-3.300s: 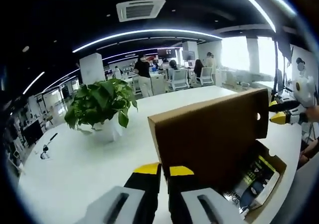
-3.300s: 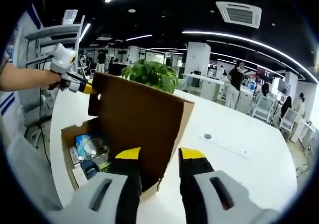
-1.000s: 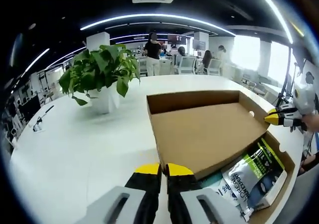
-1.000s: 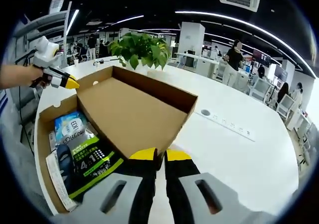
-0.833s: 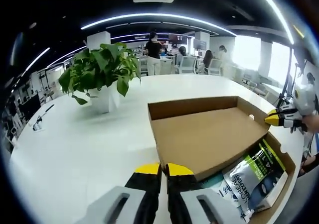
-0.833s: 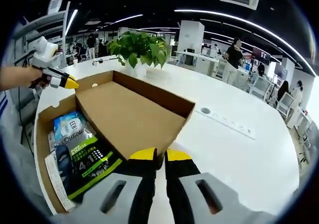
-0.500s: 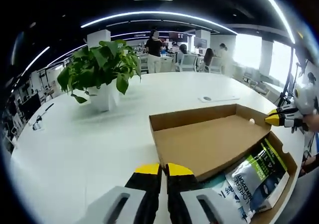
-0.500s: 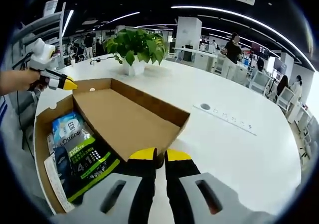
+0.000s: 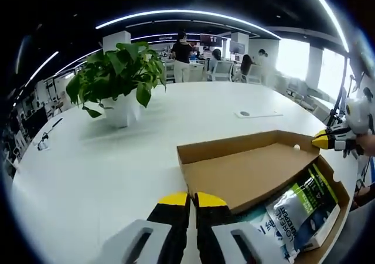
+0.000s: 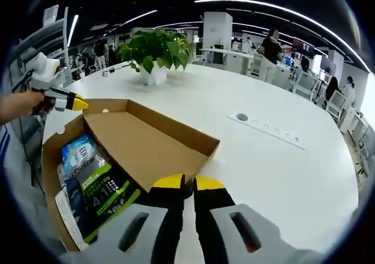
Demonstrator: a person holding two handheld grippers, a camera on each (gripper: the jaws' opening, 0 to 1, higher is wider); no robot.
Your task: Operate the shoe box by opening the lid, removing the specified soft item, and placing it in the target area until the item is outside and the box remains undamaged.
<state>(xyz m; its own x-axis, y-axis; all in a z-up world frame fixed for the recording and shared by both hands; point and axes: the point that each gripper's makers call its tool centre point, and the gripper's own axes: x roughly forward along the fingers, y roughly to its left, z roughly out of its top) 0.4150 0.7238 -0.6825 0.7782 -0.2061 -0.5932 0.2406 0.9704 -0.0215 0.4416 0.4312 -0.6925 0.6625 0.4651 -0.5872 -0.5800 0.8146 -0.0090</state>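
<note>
The shoe box (image 9: pixel 246 176) looks like plain brown corrugated cardboard, matt and unprinted, with raw cut edges along its lid (image 10: pixel 146 144). Inside it, at the lower left of the right gripper view, lie soft packets (image 10: pixel 94 188) of glossy printed plastic film that catches the ceiling lights. The counter (image 9: pixel 88 170) has a smooth white surface with a faint sheen. The left claw (image 9: pixel 191 202) and the right claw (image 10: pixel 187 186) have matt black jaws with yellow tips and smooth grey plastic bodies. The plant pot (image 9: pixel 122 114) looks smooth and white.
</note>
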